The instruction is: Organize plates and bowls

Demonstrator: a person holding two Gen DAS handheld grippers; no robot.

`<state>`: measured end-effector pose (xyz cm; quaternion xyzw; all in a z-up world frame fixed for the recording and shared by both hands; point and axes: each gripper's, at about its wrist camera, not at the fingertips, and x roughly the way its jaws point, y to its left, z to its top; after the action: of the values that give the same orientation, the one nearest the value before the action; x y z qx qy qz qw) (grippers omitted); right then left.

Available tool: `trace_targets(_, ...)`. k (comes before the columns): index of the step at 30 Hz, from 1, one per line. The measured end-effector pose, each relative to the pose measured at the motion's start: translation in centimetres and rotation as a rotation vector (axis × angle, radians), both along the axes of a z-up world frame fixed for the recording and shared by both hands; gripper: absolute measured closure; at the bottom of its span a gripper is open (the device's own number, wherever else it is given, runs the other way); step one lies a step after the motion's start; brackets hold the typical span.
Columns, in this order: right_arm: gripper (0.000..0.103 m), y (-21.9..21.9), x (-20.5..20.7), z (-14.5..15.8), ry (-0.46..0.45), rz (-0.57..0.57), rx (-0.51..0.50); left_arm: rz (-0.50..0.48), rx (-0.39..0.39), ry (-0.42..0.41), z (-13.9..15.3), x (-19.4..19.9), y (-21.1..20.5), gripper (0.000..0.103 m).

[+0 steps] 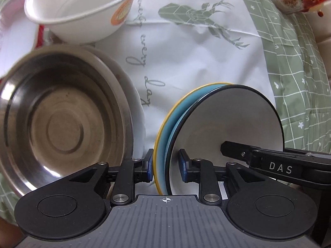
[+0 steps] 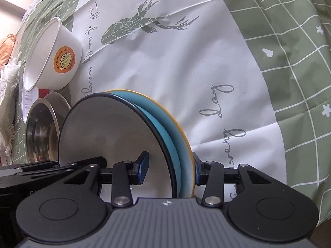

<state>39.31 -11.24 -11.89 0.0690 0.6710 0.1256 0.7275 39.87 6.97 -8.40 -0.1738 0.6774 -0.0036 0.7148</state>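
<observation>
Both grippers straddle the nested bowls' rims: left gripper (image 1: 166,166) and right gripper (image 2: 170,168) stand narrowly parted, pads off. Steel bowl (image 1: 62,122) at nine o'clock.

Steel bowl (image 1: 62,122) left of two nested bowls (image 1: 223,128), paper bowl (image 1: 82,10) behind, perhaps on a tray.

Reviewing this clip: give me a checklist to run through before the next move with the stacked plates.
1. Left tool straddles the stack's rim: ok.
2. Right tool straddles it too: ok.
3. Both tools' pads pressing the rim: not ok, gaps on the white plate side.
4. The white plate nested in the blue plate: ok.
5. Stack resting on the tablecloth: cannot tell.
6. Steel bowl apart from the stack: ok.
</observation>
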Motion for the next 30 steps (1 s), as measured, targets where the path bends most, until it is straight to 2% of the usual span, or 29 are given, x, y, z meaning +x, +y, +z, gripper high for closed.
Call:
trace_targets(4, 0.06, 0.1, 0.5, 0.2, -0.002, 0.004, 0.004, -0.002, 0.001, 0.0, 0.0, 0.5, -0.1, 0.076)
trace_targets(8, 0.058, 0.3, 0.8, 1.1, -0.039, 0.018, -0.005, -0.019, 0.025, -0.008, 0.5, 1.1, -0.8, 0.064)
trace_targets(13, 0.058, -0.1, 2.0, 1.3, -0.07, 0.011, -0.007, 0.0, -0.013, -0.051, 1.2, 2.2, -0.4, 0.065)
trace_targets(18, 0.058, 0.0, 1.5, 1.3, -0.085, 0.033, -0.018, -0.024, 0.042, -0.045, 0.7, 2.3, -1.0, 0.065)
trace_targets(21, 0.058, 0.0, 1.2, 1.4, -0.091, 0.037, -0.043, -0.008, 0.011, -0.036, 0.8, 1.7, -0.5, 0.071)
trace_targets(23, 0.058, -0.3, 1.1, 2.3, -0.122, 0.041, -0.06, 0.012, -0.03, -0.032, 1.1, 1.5, 0.3, 0.079)
trace_targets(27, 0.056, -0.1, 1.7, 5.6, -0.216, 0.07, -0.109, 0.039, -0.088, -0.065, 3.4, 1.1, 2.3, 0.08)
trace_targets(30, 0.045, 0.9, 2.9, 8.3, -0.313, 0.101, -0.146, 0.096, -0.125, -0.108, 5.4, 1.3, 5.0, 0.079)
